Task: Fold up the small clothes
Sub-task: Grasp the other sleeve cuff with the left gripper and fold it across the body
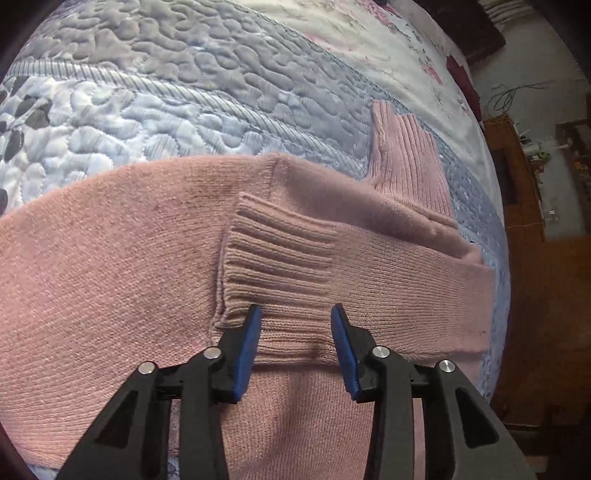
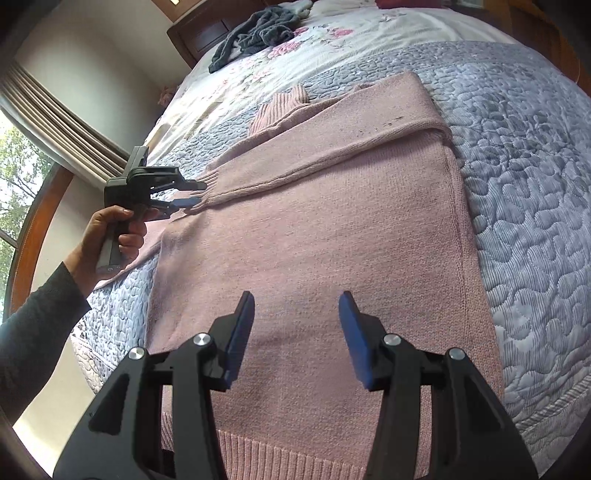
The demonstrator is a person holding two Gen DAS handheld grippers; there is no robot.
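Observation:
A pink knitted sweater (image 2: 314,229) lies flat on a quilted bed, one sleeve folded across its body. In the left wrist view the sleeve's ribbed cuff (image 1: 273,273) rests on the sweater body (image 1: 110,266). My left gripper (image 1: 295,314) stands open, its blue pads either side of the cuff's near edge. The ribbed collar (image 1: 402,155) sticks out at the far right. In the right wrist view my right gripper (image 2: 297,299) hangs open above the sweater's lower body, holding nothing. The left gripper (image 2: 192,192) shows there at the cuff, held by a person's hand (image 2: 118,229).
The grey-blue quilt (image 2: 524,184) covers the bed around the sweater. A dark grey garment (image 2: 255,33) lies crumpled near the headboard on a floral sheet (image 2: 229,85). A window and curtain (image 2: 55,122) stand at the left. Wooden furniture (image 1: 517,177) flanks the bed's edge.

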